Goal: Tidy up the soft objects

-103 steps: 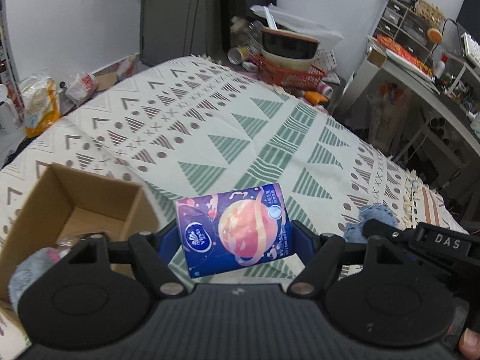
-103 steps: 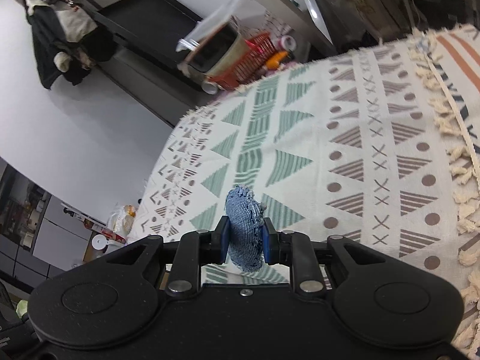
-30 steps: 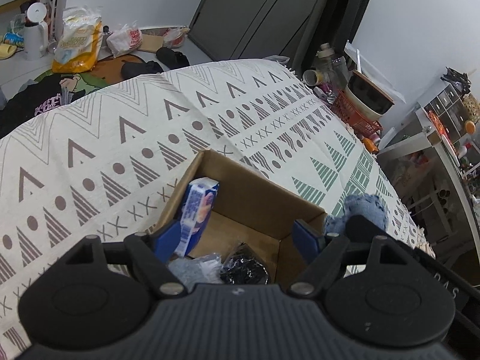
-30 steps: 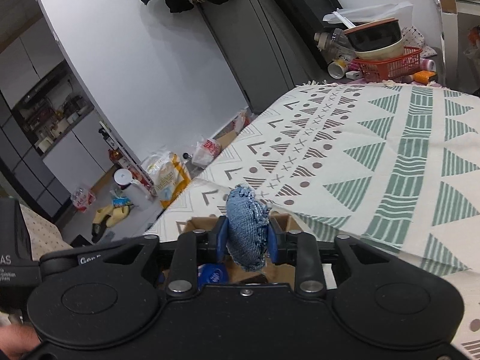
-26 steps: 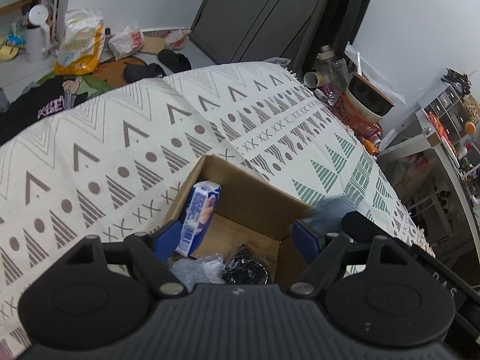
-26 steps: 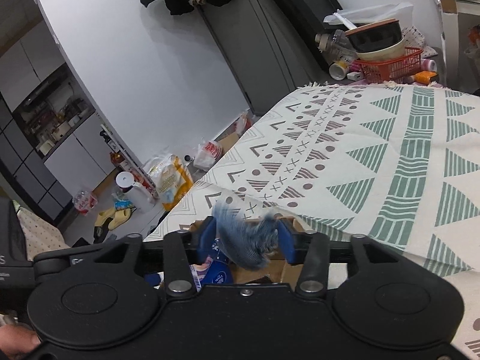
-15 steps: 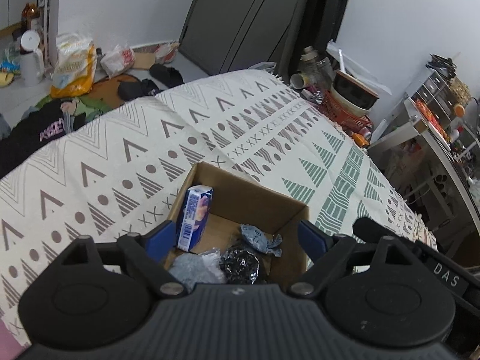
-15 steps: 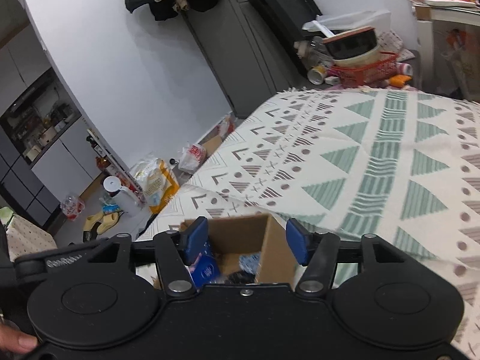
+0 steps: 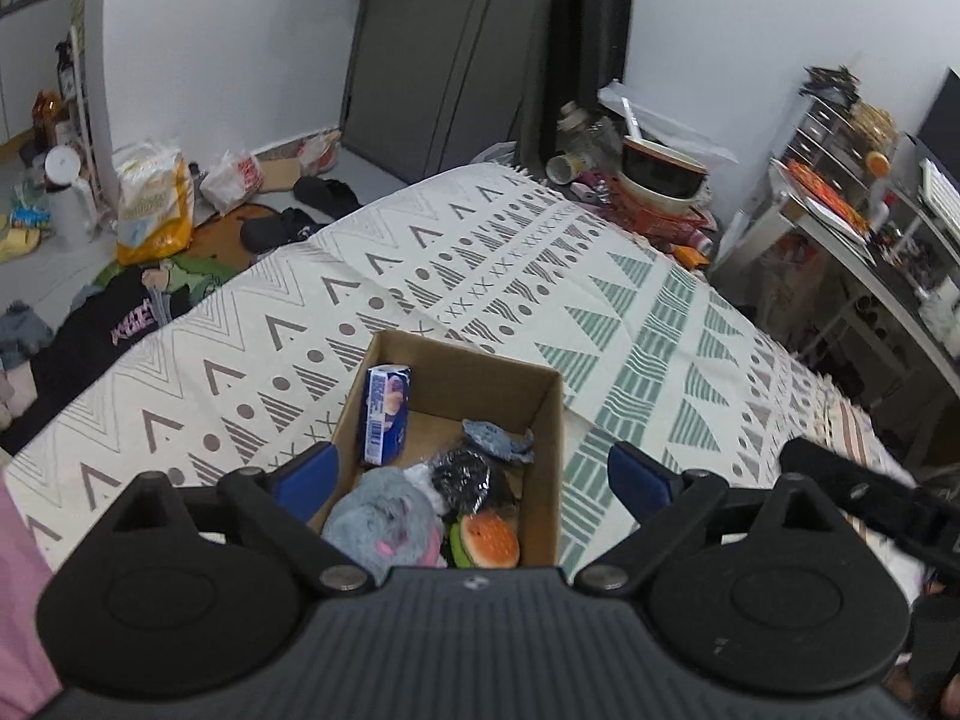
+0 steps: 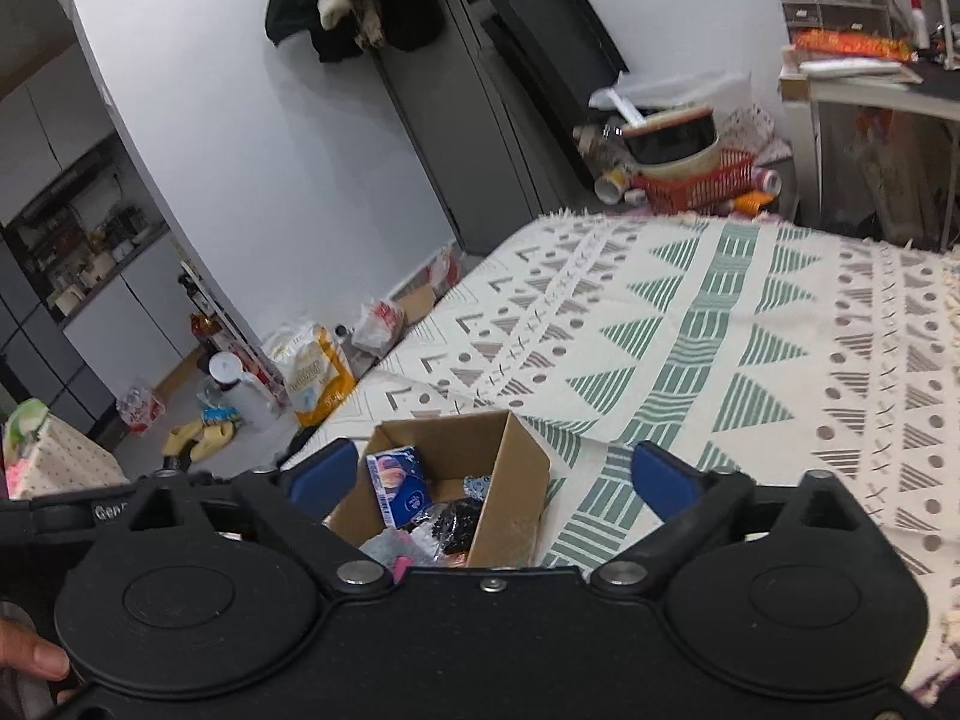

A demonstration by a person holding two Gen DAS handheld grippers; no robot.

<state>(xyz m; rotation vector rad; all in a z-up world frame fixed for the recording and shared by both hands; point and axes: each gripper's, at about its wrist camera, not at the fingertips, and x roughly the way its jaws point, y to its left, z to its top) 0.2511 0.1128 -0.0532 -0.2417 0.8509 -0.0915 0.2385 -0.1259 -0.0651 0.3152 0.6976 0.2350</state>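
Observation:
A cardboard box [image 9: 543, 402] stands on the patterned cloth and shows in the right wrist view too [image 10: 516, 483]. Inside it are a blue tissue pack [image 9: 386, 414] leaning on the left wall, a blue denim piece [image 9: 497, 439], a black bundle [image 9: 462, 476], a grey plush [image 9: 384, 522] and a burger toy [image 9: 486, 543]. My left gripper [image 9: 474, 474] is open and empty, held above the box. My right gripper [image 10: 489, 477] is open and empty, above and behind the box. The tissue pack [image 10: 401, 485] and denim piece [image 10: 477, 486] show there as well.
The patterned cloth [image 9: 456, 294] covers the bed-like surface around the box. A red basket with a bowl [image 10: 690, 171] stands beyond its far end. Bags and bottles [image 9: 156, 204] lie on the floor to the left. A desk [image 9: 864, 252] is at right.
My right gripper opened and dropped the denim piece into the box. My left gripper had released the tissue pack there. Both grippers have risen and drawn back from the box.

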